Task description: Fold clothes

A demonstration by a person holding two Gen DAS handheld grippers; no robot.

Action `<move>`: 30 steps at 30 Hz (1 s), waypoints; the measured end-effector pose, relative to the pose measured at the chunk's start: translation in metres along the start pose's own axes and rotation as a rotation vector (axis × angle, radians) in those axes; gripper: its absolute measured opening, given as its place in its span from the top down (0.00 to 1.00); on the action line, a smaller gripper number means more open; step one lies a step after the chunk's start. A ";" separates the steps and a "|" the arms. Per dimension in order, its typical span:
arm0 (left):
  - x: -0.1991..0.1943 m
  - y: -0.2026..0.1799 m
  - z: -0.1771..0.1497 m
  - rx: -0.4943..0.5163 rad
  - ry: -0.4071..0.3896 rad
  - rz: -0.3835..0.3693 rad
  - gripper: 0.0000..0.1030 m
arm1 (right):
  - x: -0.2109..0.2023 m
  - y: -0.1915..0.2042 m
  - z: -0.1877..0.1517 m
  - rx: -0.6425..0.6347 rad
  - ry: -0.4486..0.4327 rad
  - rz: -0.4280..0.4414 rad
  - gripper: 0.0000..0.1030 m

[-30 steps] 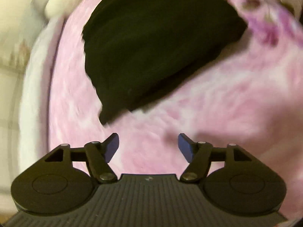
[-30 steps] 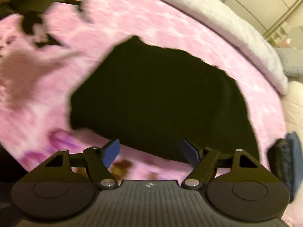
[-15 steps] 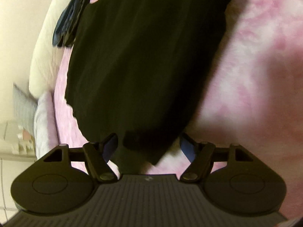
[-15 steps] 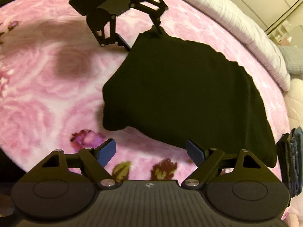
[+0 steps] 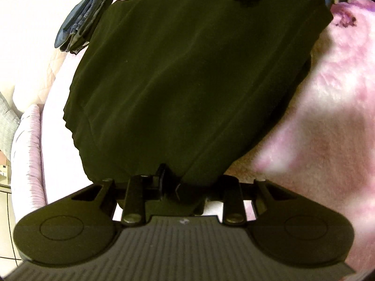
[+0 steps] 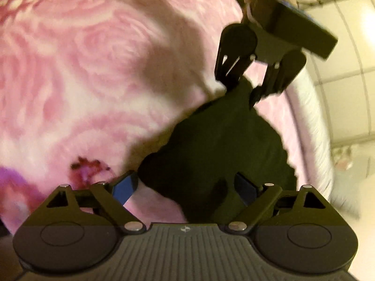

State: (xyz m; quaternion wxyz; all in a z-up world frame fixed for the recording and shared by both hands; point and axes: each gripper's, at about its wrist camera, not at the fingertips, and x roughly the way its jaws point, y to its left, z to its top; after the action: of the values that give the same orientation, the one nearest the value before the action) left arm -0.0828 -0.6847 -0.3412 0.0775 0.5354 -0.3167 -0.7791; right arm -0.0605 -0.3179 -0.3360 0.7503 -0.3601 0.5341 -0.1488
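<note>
A black garment (image 5: 187,82) lies spread on a pink floral blanket (image 5: 328,117). My left gripper (image 5: 173,187) is at its near corner. The jaws are closing and the cloth is bunched and pinched between them. In the right wrist view the same left gripper (image 6: 243,91) bites the garment's far corner (image 6: 239,98), with a hand above it. My right gripper (image 6: 185,187) is low over the opposite corner of the garment (image 6: 211,159). Its jaws are opening wide. The cloth lies between the blue pads (image 6: 124,185) without being pressed.
A stack of folded denim (image 5: 82,21) rests on pale quilted bedding (image 5: 35,46) beside the garment's far-left edge. A white ribbed blanket edge (image 6: 311,121) borders the pink blanket, with a tiled floor beyond. A grey cushion (image 5: 7,121) sits at the left.
My left gripper moved up to the garment's corner and its jaws narrowed onto the cloth. My right gripper dropped and rolled toward the opposite corner, its jaws spreading wider.
</note>
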 end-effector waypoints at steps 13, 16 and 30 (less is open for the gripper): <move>-0.058 0.011 0.002 -0.031 0.011 0.022 0.82 | -0.034 -0.069 0.005 0.361 -0.077 0.189 0.78; -0.097 0.003 0.003 -0.017 0.038 -0.029 0.82 | -0.064 -0.080 0.011 0.408 -0.129 0.241 0.78; -0.125 0.153 0.070 -0.018 0.081 -0.186 0.82 | -0.112 -0.216 -0.096 1.146 -0.336 0.449 0.79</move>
State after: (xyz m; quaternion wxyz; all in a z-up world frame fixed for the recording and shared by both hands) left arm -0.1265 -0.7188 -0.1391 0.0227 0.5929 -0.2552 -0.7635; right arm -0.1563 -0.4371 -0.1232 0.9102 0.2009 0.3074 -0.1914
